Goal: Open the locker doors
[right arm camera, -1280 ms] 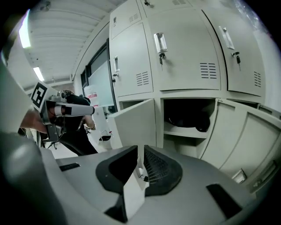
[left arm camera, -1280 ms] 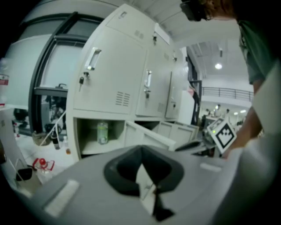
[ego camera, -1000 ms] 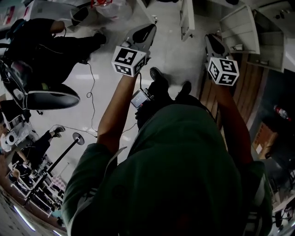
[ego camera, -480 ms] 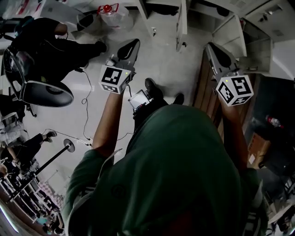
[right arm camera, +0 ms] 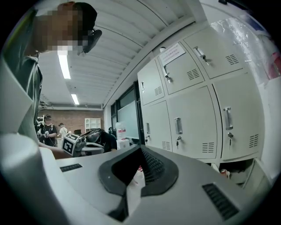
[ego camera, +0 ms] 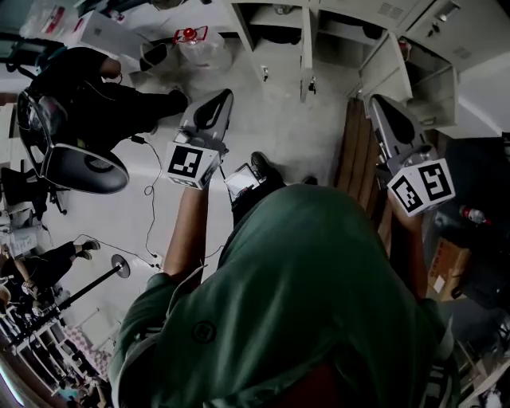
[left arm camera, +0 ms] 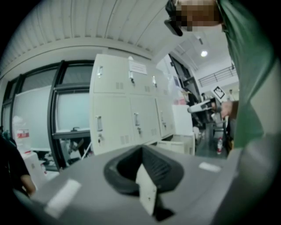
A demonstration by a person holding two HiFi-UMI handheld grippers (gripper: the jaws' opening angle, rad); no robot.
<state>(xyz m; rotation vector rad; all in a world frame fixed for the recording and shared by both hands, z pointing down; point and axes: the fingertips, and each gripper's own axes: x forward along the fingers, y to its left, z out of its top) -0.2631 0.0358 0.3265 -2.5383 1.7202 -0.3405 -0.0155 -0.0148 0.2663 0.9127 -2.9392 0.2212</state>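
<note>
So, both hands had just come up. A second earlier the left gripper (ego camera: pixel 223 97) and right gripper (ego camera: pixel 376 102) hung low over the floor (ego camera: pixel 271 119). By this moment they sat higher and roughly level, and the head view had tipped up too, so more of the lockers (ego camera: pixel 351 12) showed.

Fingers: right pair clenched with nothing between them. Left pair looked pinched together and empty as well.

The lockers stood along the far edge of the floor, straight ahead of the person. In the bottom row the lower doors (ego camera: pixel 307 44) already hung open, at least two of them. Above that the upper doors (right arm camera: pixel 193 121) were all closed, each with its handle (right arm camera: pixel 178 125) untouched.

My read: bottom row done, and the hands were repositioning for the next row up. Neither gripper touched a door, and both stayed well apart from the fronts.

Pose: elbows tucked, forearms forward. Each marker cube (ego camera: pixel 191 163) sat behind its fingers, one face turned up toward the head. The left gripper aimed slightly down at the bank's front. The right aimed level at the closed rows. The fingers would have to release before either could take a handle.
</note>
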